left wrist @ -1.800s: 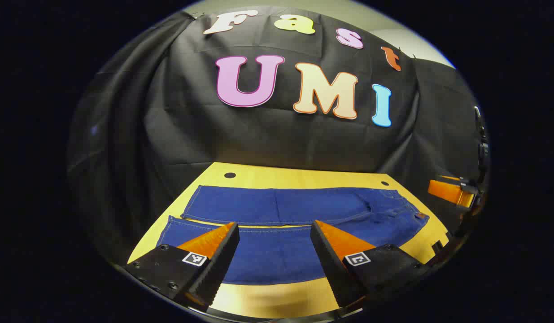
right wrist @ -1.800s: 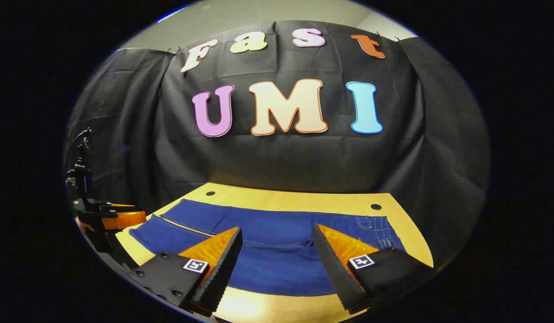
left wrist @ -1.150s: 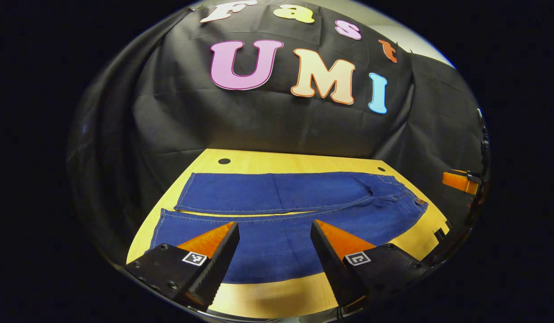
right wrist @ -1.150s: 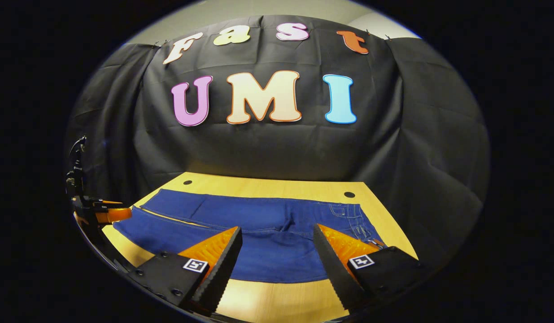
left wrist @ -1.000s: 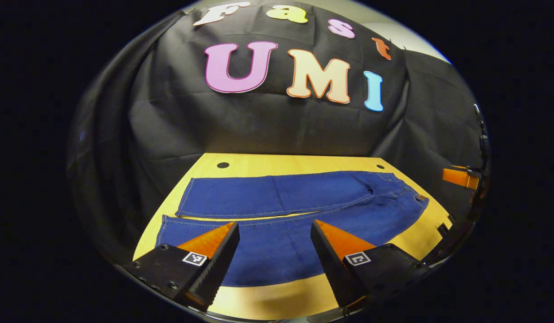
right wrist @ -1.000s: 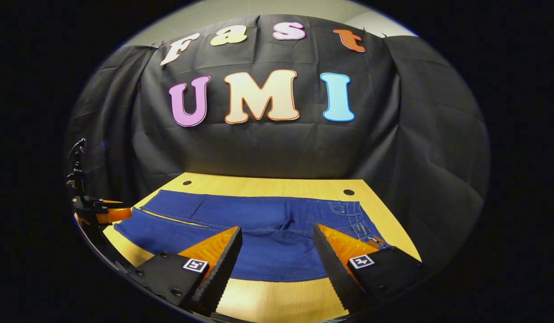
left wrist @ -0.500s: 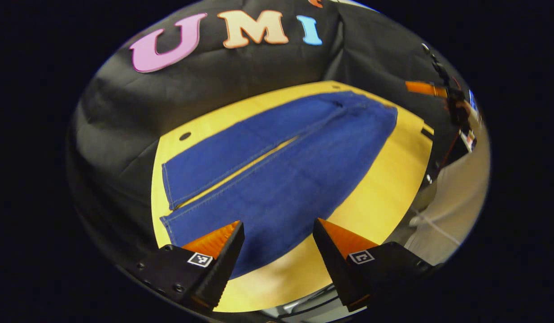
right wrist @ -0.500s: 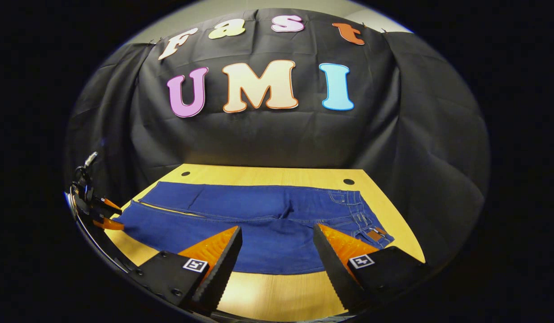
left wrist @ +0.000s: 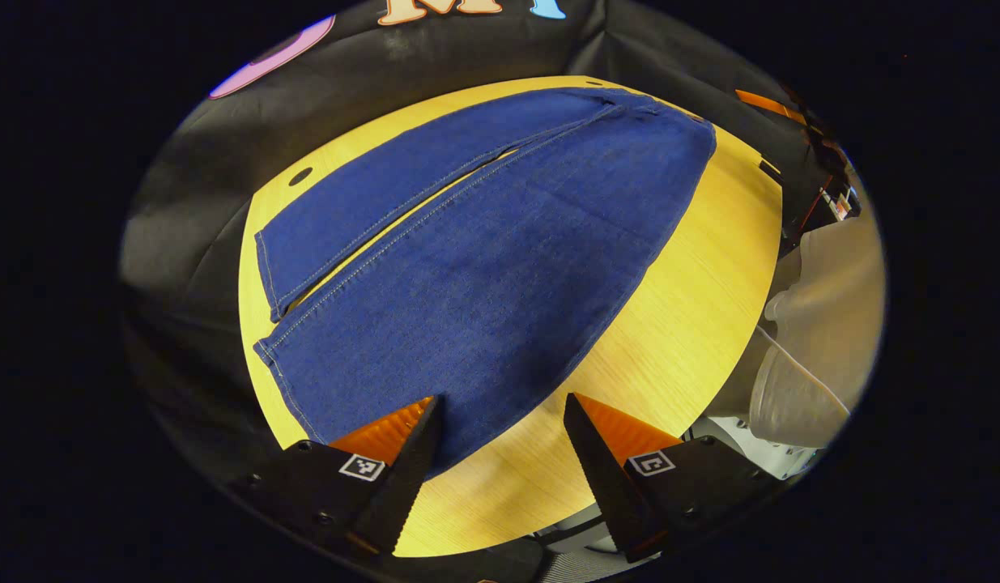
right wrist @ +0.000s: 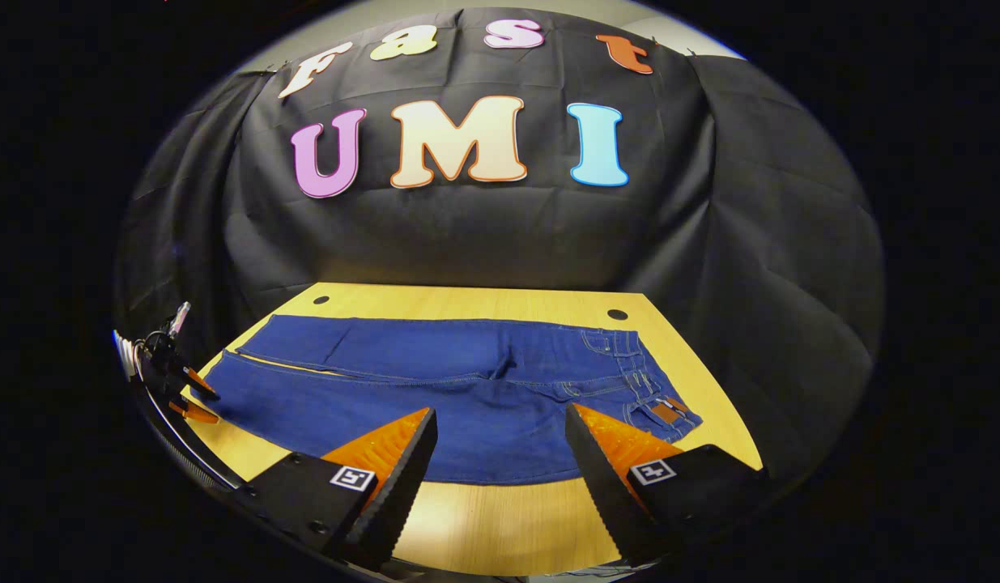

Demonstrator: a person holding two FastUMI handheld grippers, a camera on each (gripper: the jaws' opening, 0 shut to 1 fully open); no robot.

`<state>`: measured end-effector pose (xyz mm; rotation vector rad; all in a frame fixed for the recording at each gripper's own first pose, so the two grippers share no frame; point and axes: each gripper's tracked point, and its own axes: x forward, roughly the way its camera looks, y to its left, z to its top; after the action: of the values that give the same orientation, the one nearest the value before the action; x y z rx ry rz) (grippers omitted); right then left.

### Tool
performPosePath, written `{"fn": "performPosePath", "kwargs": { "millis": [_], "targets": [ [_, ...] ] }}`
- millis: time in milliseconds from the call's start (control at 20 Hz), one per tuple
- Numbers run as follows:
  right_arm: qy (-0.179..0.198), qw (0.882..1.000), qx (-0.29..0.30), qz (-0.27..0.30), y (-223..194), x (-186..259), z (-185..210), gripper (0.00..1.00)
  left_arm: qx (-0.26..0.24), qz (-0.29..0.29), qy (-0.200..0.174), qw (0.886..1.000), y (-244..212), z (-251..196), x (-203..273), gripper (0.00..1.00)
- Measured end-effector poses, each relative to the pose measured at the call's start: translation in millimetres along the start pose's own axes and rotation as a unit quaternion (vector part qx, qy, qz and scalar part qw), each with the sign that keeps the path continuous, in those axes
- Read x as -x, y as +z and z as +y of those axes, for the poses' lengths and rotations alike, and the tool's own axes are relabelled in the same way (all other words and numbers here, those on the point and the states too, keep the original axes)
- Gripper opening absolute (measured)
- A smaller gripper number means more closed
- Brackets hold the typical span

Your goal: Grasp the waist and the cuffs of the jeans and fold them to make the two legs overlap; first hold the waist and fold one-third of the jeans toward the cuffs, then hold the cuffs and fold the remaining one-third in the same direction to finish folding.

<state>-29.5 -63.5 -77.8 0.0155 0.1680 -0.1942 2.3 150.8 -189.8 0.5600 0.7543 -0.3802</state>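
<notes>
The jeans [right wrist: 435,389] lie flat and unfolded on the table [right wrist: 500,518], soft, limp, fairly heavy denim best pinched at near cuff [left wrist: 277,376] and waistband [right wrist: 657,401]; left gripper [left wrist: 500,429] and right gripper [right wrist: 500,441] hover with fingers spread, empty

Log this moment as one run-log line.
jeans: flat, unfolded, legs apart on table | left gripper: open, at near-leg cuff | right gripper: open, above waist end | fold: not begun

Dim booth, bright tabletop glare, strong fisheye edge distortion.
</notes>
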Motion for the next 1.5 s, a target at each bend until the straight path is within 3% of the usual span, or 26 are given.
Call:
{"fn": "performPosePath", "kwargs": {
  "millis": [500, 550, 900, 1150, 1250, 1350, 1500],
  "targets": [
    [-0.018, 1.000, -0.005, 0.004, -6.4, -8.4, -10.5, 0.95, -0.026, 0.053, -0.041, 0.997, -6.6, -5.0, 1.0, 0.90],
    [-0.017, 1.000, -0.006, 0.004, -7.3, -8.1, -9.9, 0.98, -0.027, 0.061, -0.039, 0.997, -7.1, -5.9, 1.3, 0.92],
    [0.012, 1.000, 0.002, 0.018, -10.1, -18.7, 0.1, 0.96, -0.027, 0.101, -0.036, 0.994, -4.5, -7.2, -4.6, 0.84],
    [0.057, 0.998, 0.016, 0.034, -13.1, -28.8, 5.5, 0.95, -0.049, 0.106, -0.027, 0.993, 0.5, -13.6, -6.1, 0.37],
    [0.079, 0.995, 0.029, 0.046, -15.5, -34.6, 1.4, 0.96, -0.031, 0.109, -0.014, 0.993, 1.5, -5.9, -8.0, 0.15],
    [0.103, 0.992, 0.045, 0.059, -18.6, -41.5, -4.6, 0.96, -0.003, 0.114, -0.003, 0.993, 1.6, -5.0, -10.1, 0.06],
    [0.123, 0.984, 0.091, 0.096, -37.9, -55.5, -30.7, 0.98, 0.020, 0.117, 0.008, 0.993, 2.5, -4.3, -10.4, 0.00]
  ]
}}
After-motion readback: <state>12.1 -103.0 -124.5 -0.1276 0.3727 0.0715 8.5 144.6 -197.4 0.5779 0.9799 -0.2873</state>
